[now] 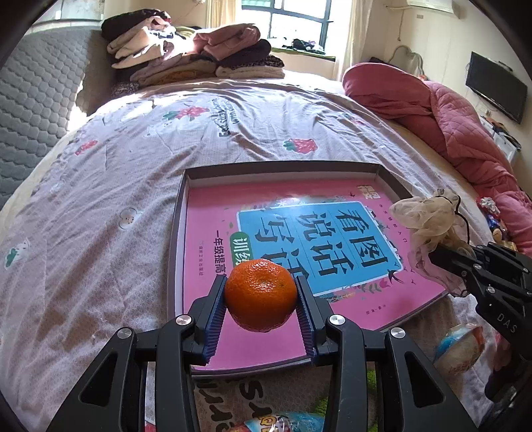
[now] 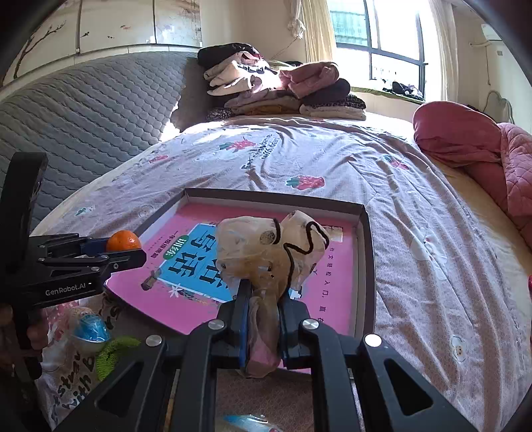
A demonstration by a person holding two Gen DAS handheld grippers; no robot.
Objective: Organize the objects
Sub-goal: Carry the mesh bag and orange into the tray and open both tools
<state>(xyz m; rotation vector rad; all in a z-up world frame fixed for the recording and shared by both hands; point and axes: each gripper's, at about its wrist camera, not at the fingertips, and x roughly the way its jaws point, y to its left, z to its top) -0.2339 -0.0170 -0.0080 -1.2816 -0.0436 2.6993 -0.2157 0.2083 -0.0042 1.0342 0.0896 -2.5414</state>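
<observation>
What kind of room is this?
Most likely a bedroom. A big bed with a strawberry-print cover fills the view, folded clothes are stacked at its far end, and a pink quilt is bunched beside a window.

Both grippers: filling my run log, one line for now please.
left gripper: shut on orange | right gripper: shut on scrunchie | both over box

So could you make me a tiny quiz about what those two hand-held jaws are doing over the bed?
1. True or false: the left gripper holds an orange.
2. What does the right gripper pinch? A) a sheer fabric scrunchie B) a spoon C) a sock
3. What lies inside the shallow box on the bed?

Key: 1 true. 2 A, the sheer fabric scrunchie. 3 a pink book.
</observation>
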